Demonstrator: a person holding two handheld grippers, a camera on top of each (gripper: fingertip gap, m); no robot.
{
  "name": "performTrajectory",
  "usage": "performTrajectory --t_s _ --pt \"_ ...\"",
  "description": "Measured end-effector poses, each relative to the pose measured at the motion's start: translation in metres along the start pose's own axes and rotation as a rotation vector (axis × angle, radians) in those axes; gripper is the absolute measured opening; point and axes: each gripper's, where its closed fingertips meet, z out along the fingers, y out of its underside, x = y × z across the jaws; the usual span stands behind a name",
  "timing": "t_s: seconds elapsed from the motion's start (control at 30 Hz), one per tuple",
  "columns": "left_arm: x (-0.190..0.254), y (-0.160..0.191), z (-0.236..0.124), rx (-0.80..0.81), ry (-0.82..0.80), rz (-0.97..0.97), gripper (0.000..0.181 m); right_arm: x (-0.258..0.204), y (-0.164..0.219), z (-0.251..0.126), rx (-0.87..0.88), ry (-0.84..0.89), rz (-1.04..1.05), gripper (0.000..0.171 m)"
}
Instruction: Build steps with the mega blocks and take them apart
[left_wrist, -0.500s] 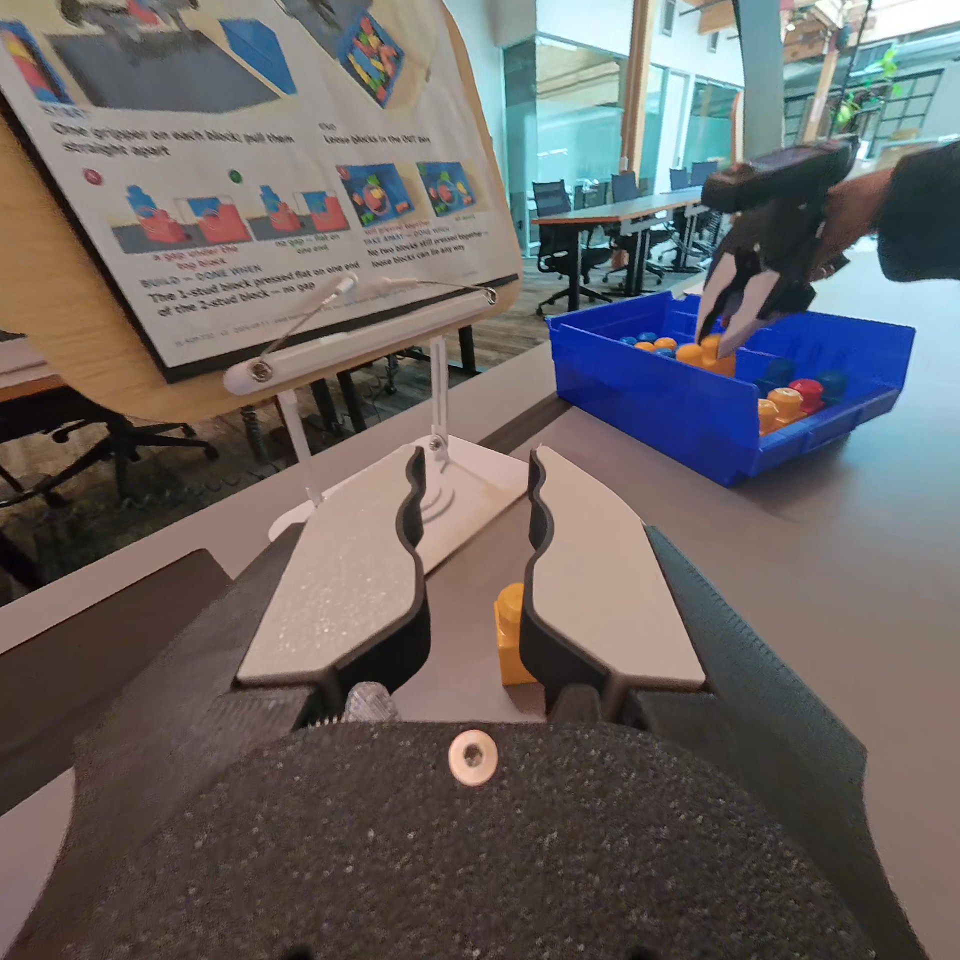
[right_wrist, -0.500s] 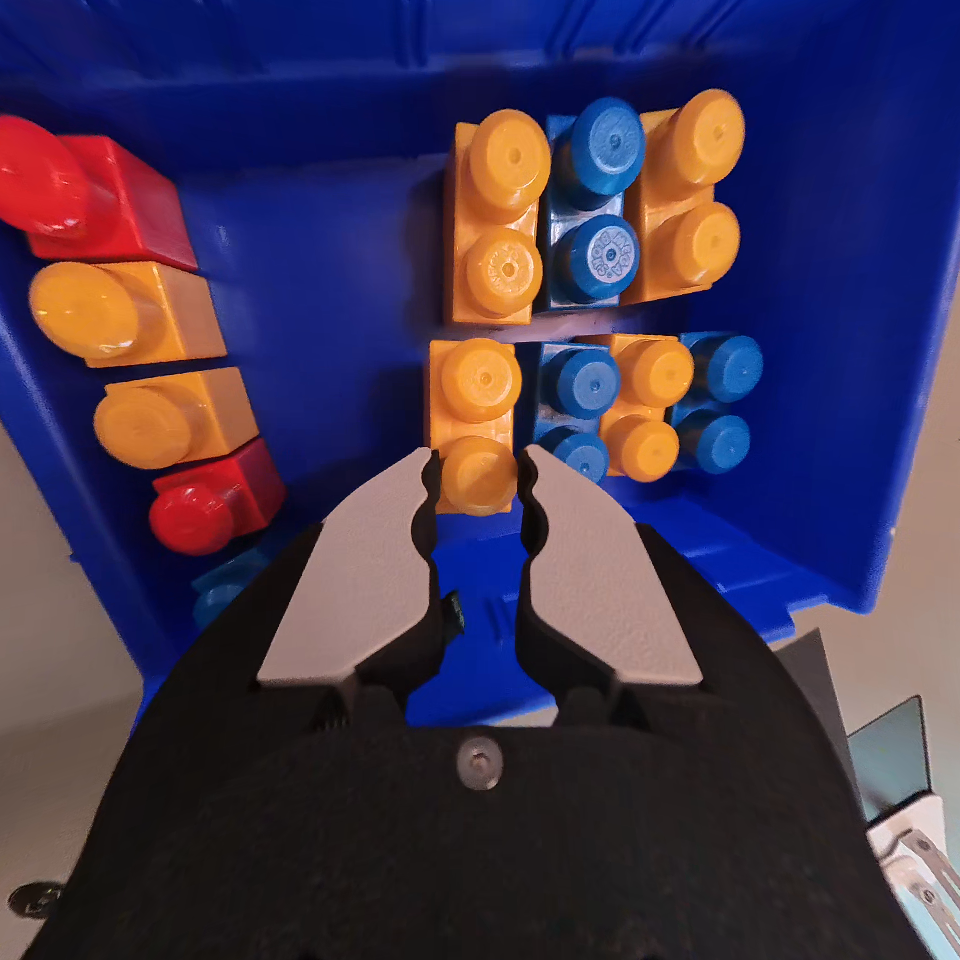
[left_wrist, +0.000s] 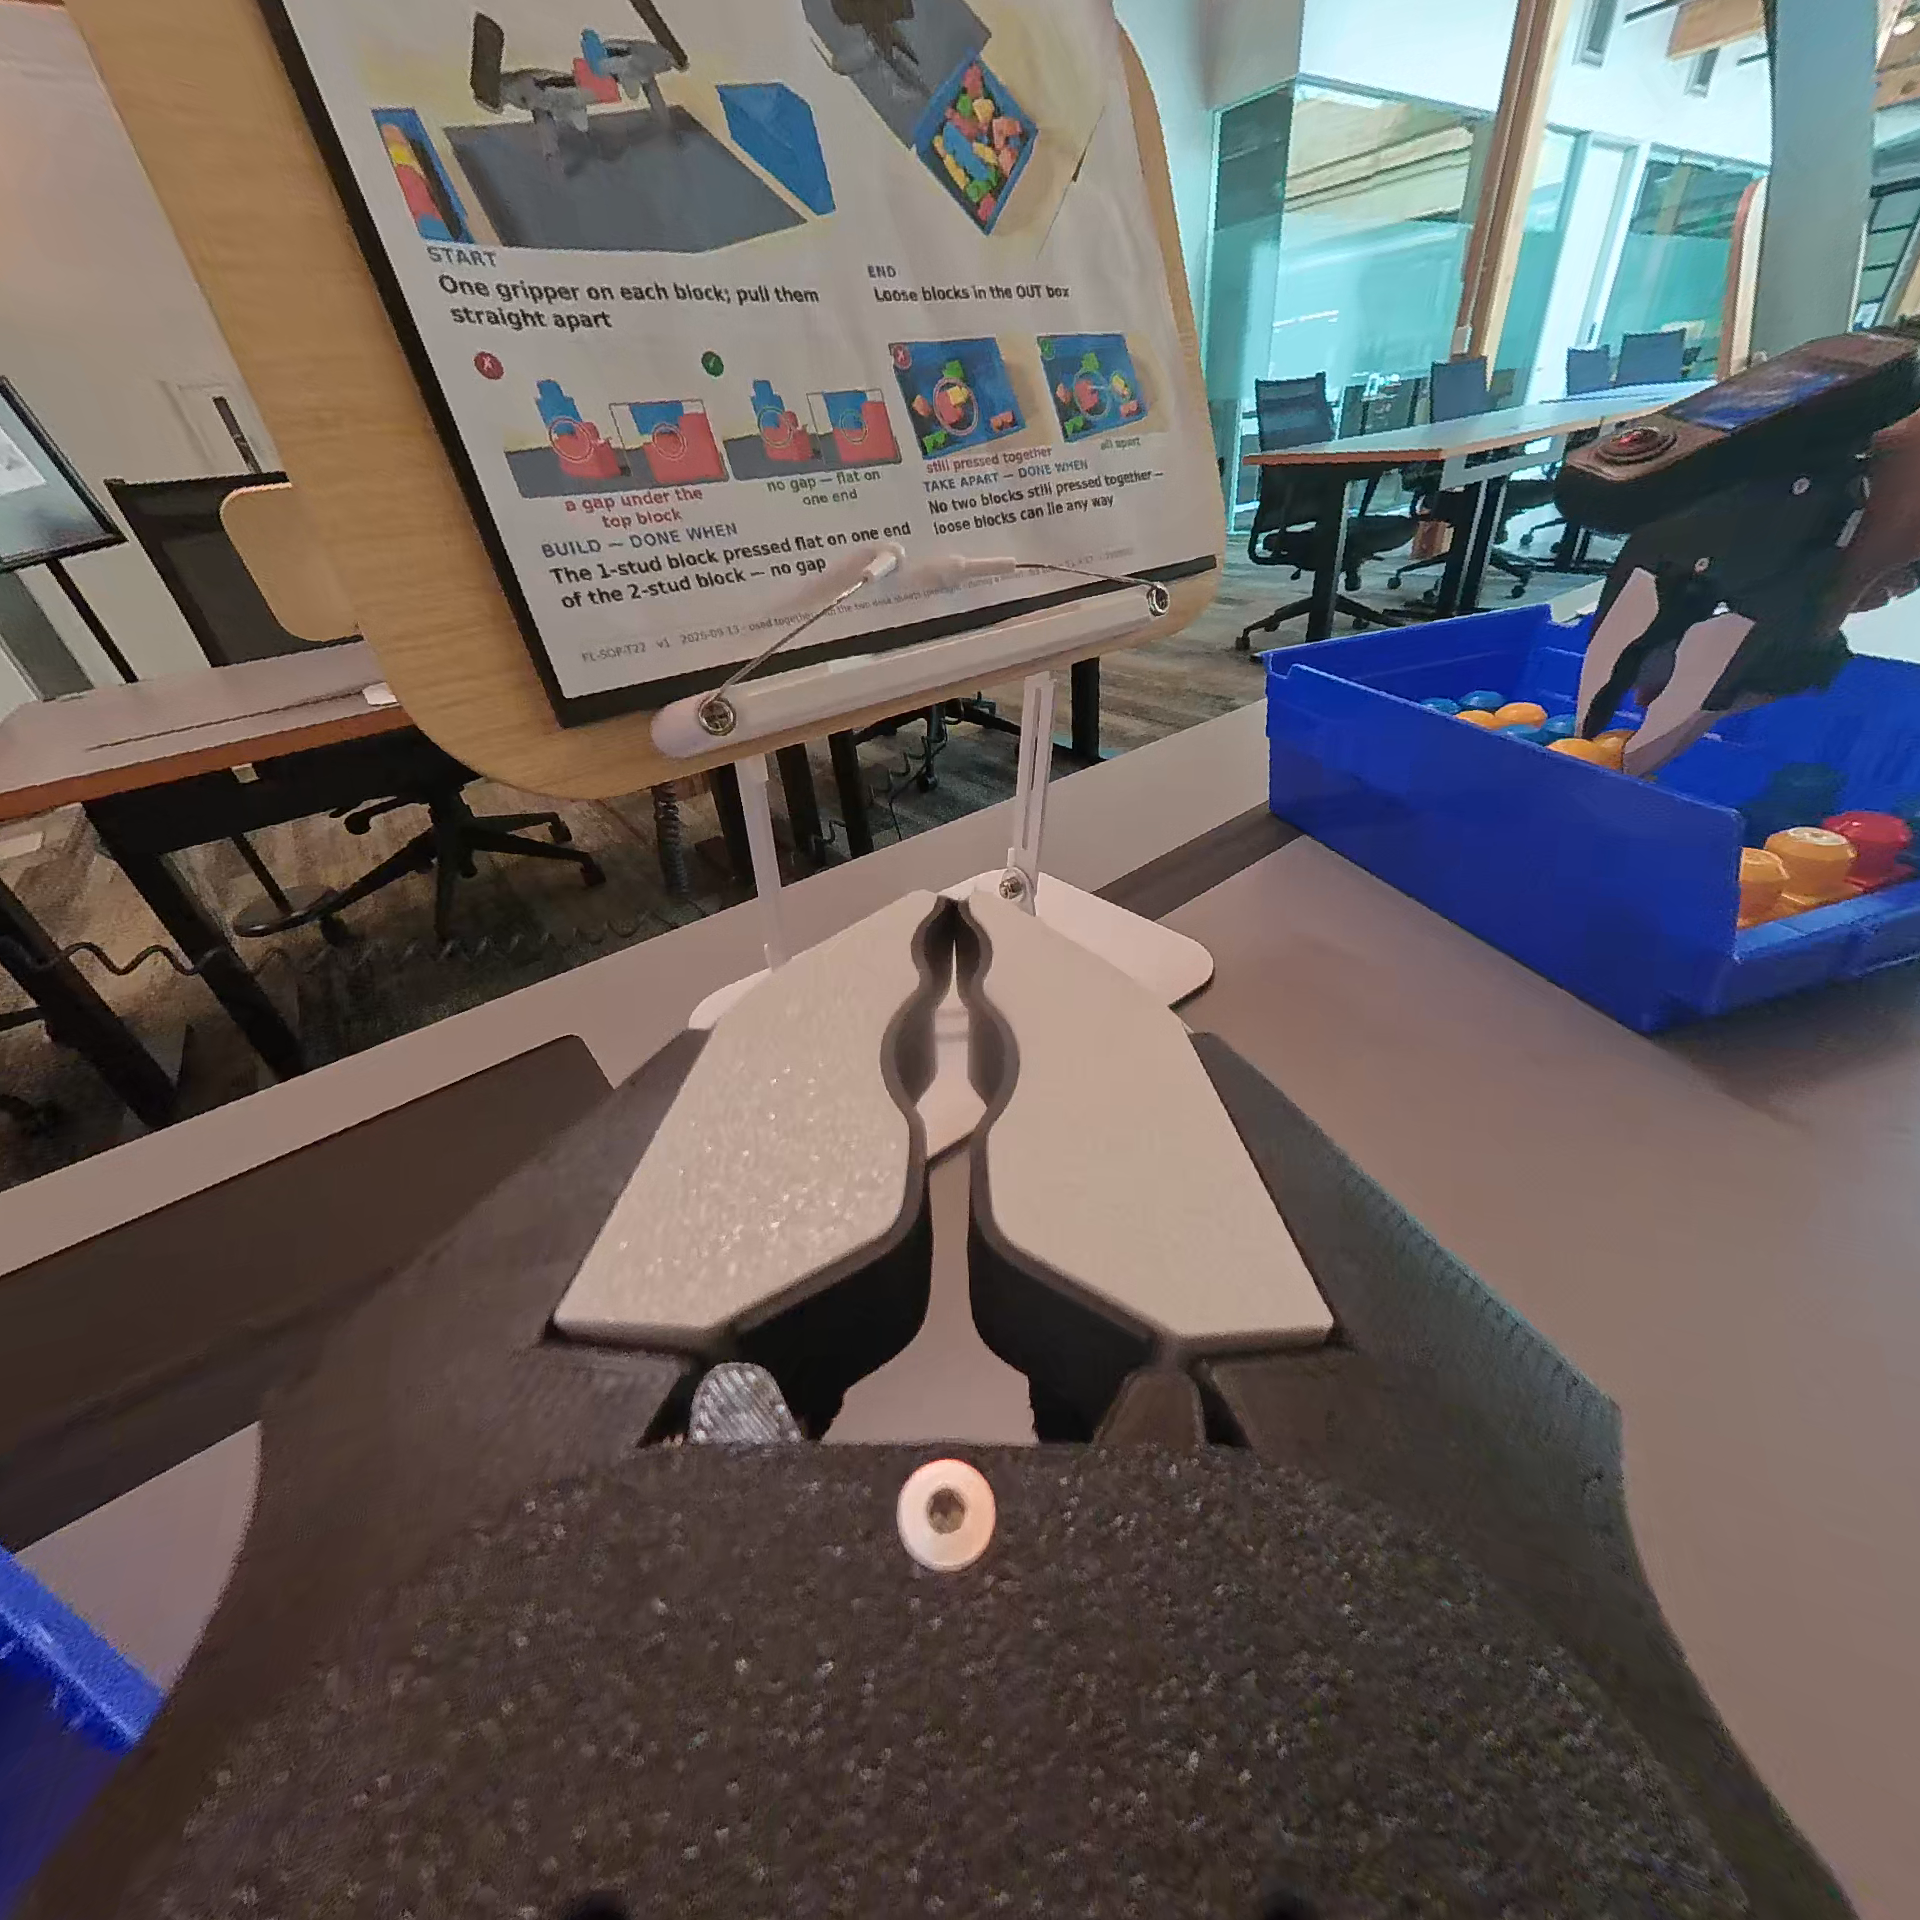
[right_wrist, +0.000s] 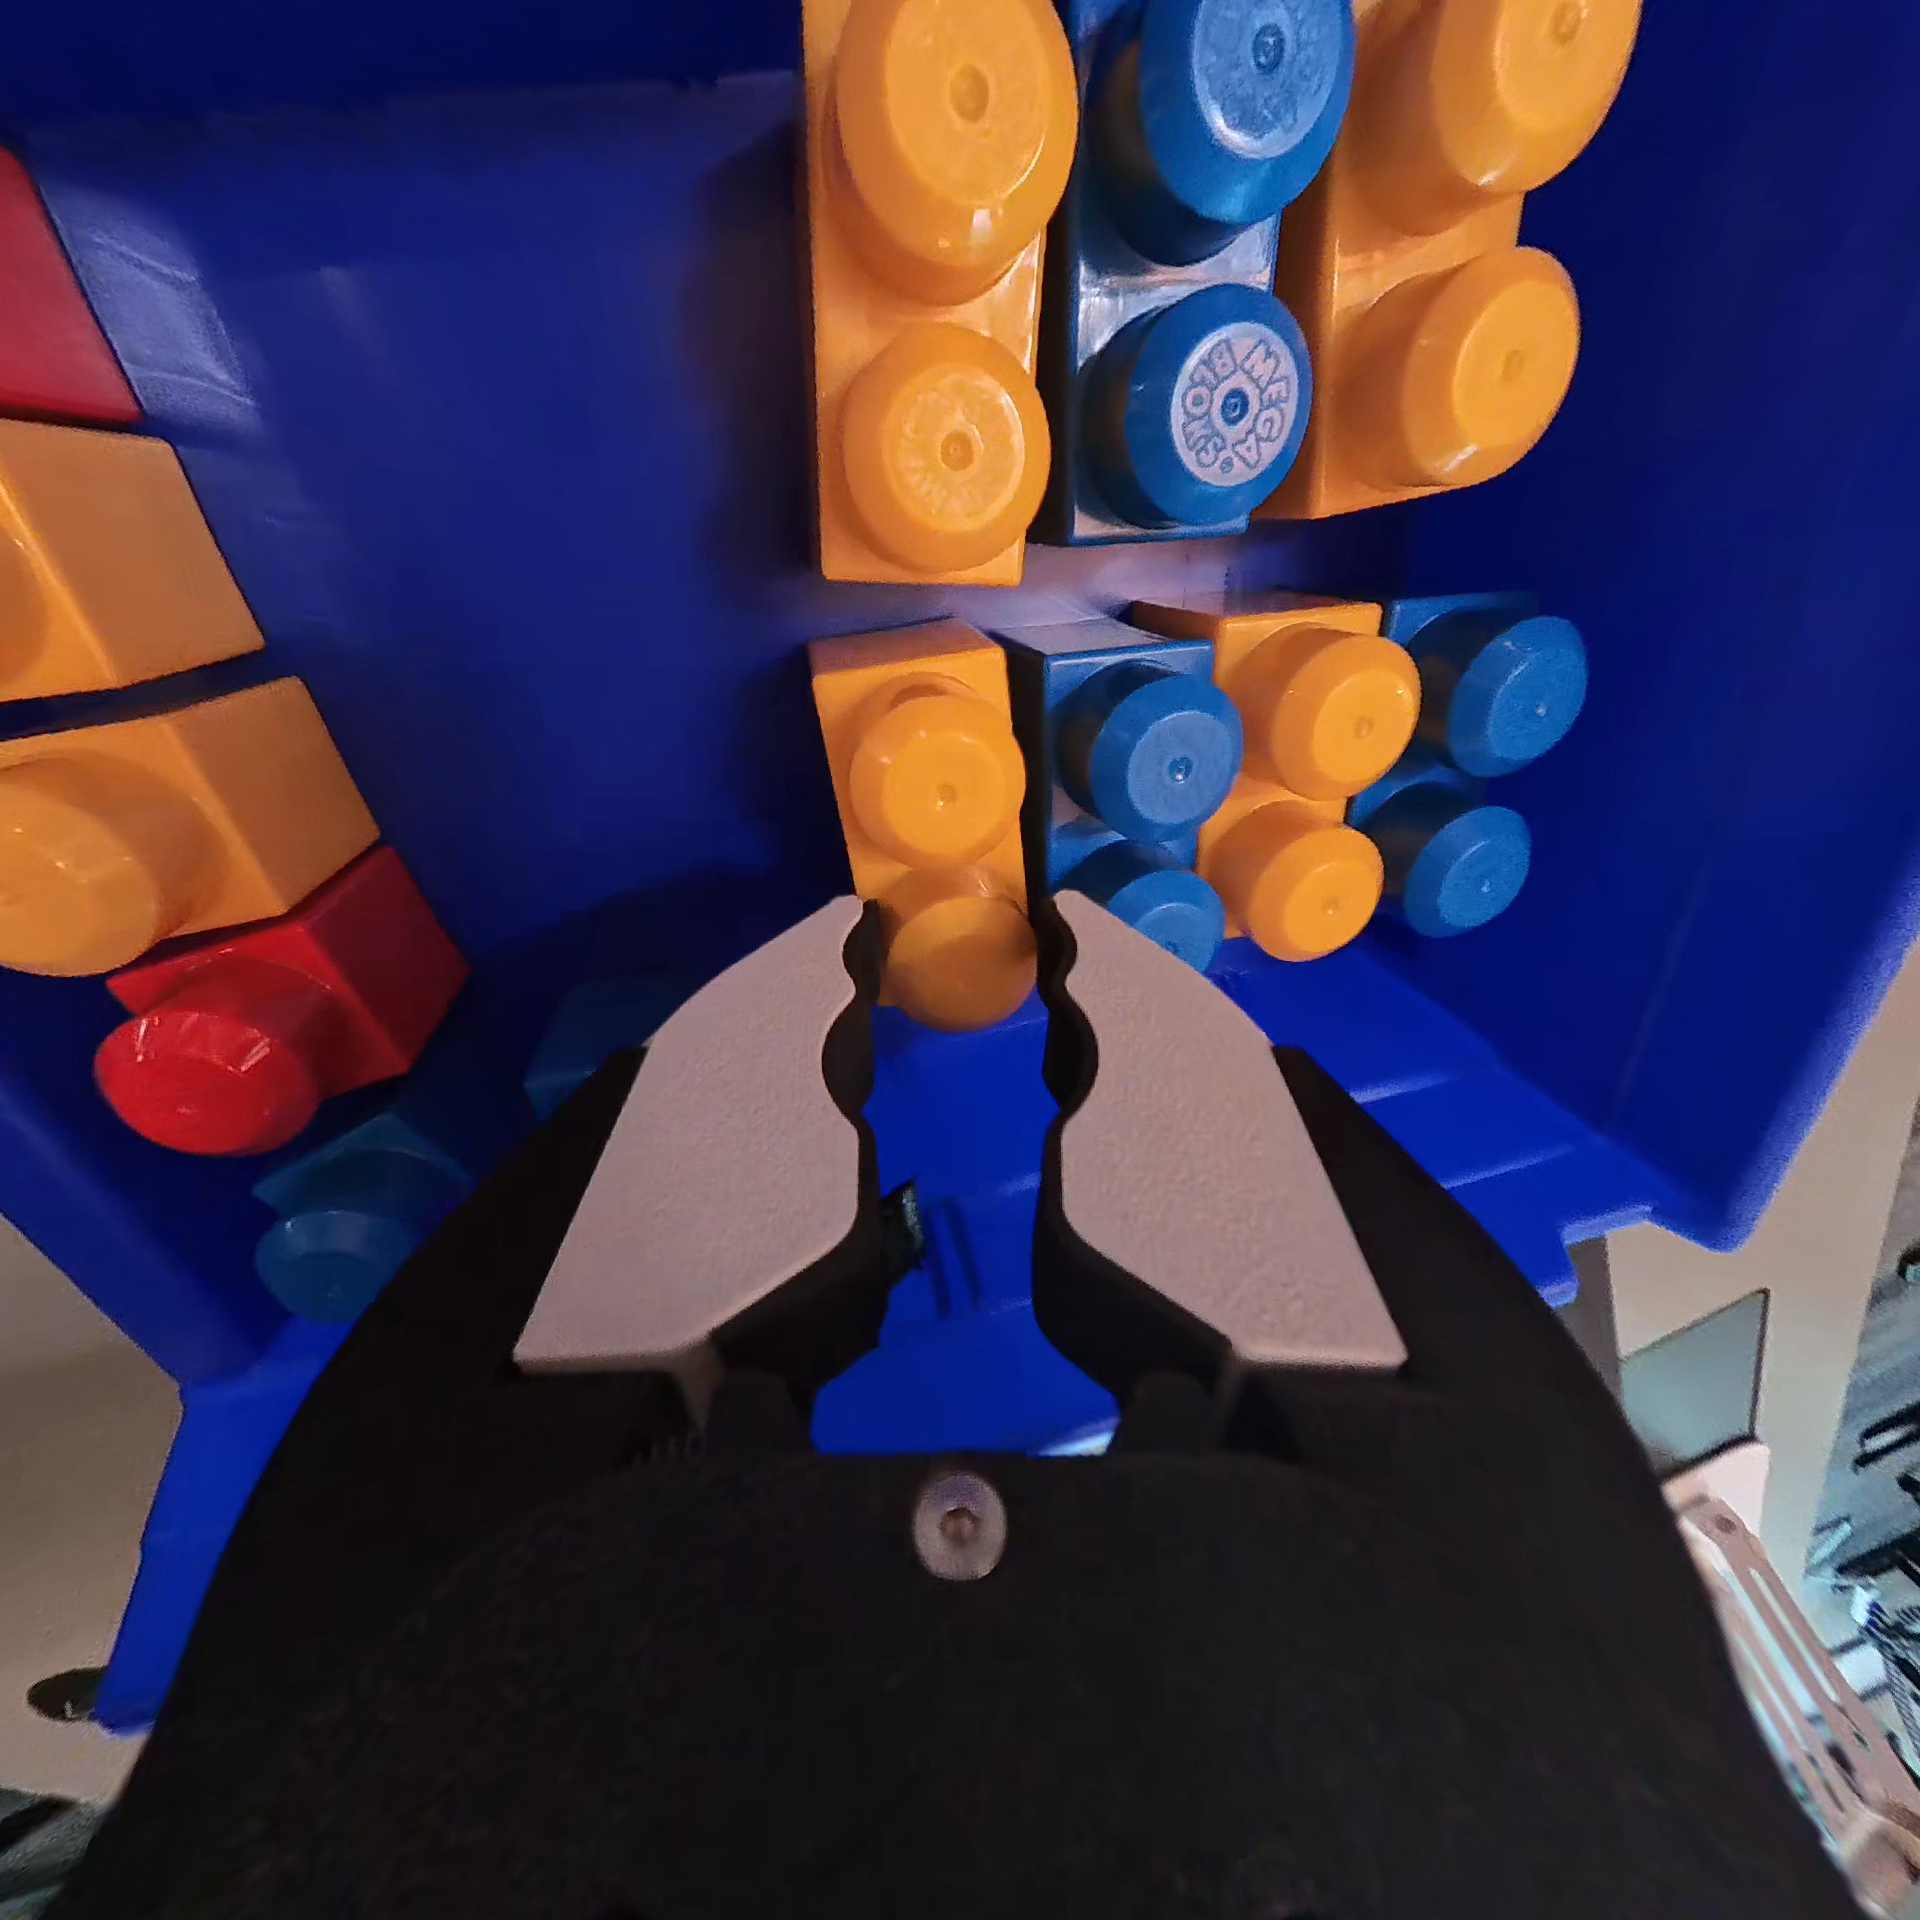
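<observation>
On the grey desk (left_wrist: 1507, 1143), the half-open right gripper (right_wrist: 956, 935) straddled a light, rigid orange two-stud plastic block (right_wrist: 925, 769) at its six-o'clock stud; the left gripper (left_wrist: 954, 930) was closed, empty.

Surface finish: plastics, wood, paper
Glossy smooth plastic blocks (right_wrist: 940, 800) in blue plastic bin (left_wrist: 1496, 831); matt grainy gripper fingers (left_wrist: 769, 1143); wood-grain board (left_wrist: 312, 416); paper sheet (left_wrist: 779, 312).

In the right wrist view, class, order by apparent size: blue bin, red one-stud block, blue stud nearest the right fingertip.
1. Blue bin
2. Red one-stud block
3. Blue stud, partly hidden; distance skews sizes.
</observation>
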Motion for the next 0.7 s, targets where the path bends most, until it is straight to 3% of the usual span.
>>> performTrajectory --t_s 0.2,0.37,0.53,0.7 --pt "-0.002 0.005 0.002 -0.024 -0.008 0.0 0.0 0.005 -0.028 -0.046 0.11 0.009 0.004 0.039" --pt "-0.006 0.006 0.002 -0.03 -0.034 -0.002 0.0 -0.007 -0.095 -0.101 0.315 0.062 -0.049 0.043" --pt "-0.012 0.007 0.001 -0.033 -0.064 -0.006 0.0 -0.059 -0.179 -0.129 0.48 0.053 -0.17 0.044" --pt "-0.016 0.008 0.0 -0.038 -0.089 -0.002 0.0 -0.129 -0.25 -0.118 0.527 -0.011 -0.286 0.045"
